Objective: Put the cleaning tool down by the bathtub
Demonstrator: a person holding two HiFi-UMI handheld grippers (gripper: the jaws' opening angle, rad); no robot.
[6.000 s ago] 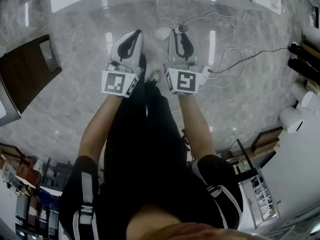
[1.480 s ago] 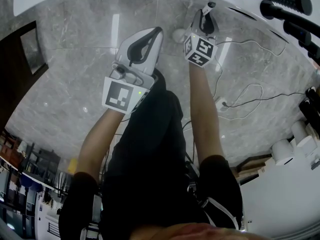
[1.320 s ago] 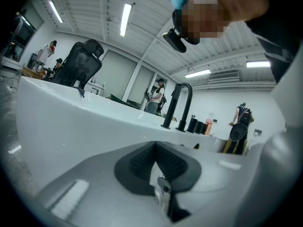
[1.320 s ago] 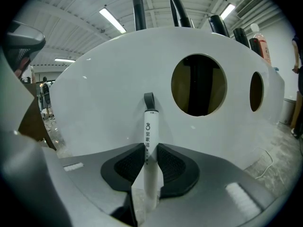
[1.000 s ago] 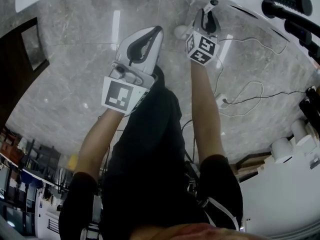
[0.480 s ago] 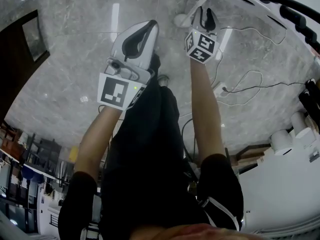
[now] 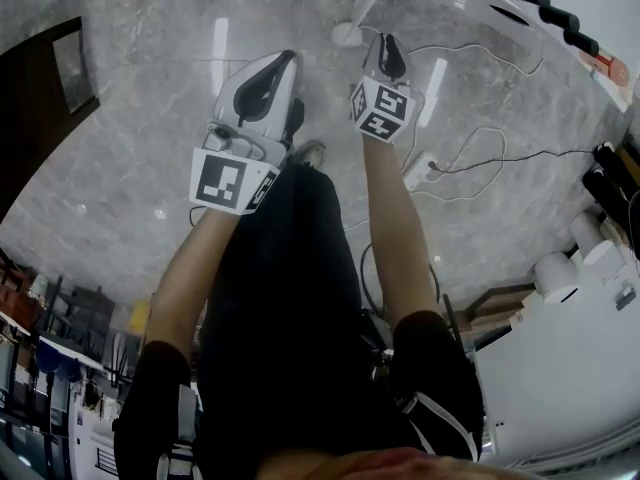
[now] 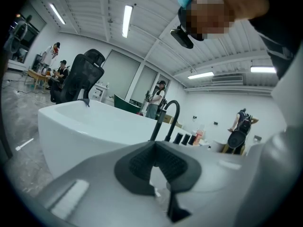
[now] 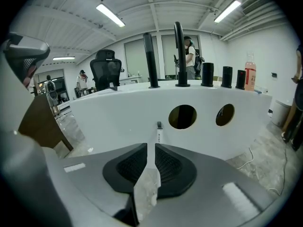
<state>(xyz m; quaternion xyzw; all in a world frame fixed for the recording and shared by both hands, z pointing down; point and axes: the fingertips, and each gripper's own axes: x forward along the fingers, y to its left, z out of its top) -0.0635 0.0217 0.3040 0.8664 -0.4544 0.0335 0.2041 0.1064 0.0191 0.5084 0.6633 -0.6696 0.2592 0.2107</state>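
Observation:
The cleaning tool [image 7: 348, 35] stands on the floor, a white round head with a thin white handle [image 9: 158, 134] leaning on the white bathtub [image 9: 118, 112]. In the head view my right gripper [image 7: 386, 44] hovers just short of it and apart from it. In the right gripper view its jaws have just been closing. Only a narrow slit is left at the right gripper [image 9: 150, 148], with nothing between the pads. To its left my left gripper [image 7: 283, 60] holds nothing. Its pads meet at the tips in the left gripper view [image 8: 154, 145], which faces the bathtub [image 8: 85, 126].
Black faucet pipes [image 9: 179, 56] and a bottle [image 9: 249, 72] stand on the tub's rim, and two round holes [image 9: 182, 116] pierce its side. Cables [image 7: 470, 158] and a power strip [image 7: 418, 171] lie on the marble floor at right. A dark wooden panel [image 7: 50, 98] is at left. People stand in the background.
The right gripper has let go of the tool's handle and drawn back from it. Both grippers have risen and backed off from the tub. The tool stays leaning there.

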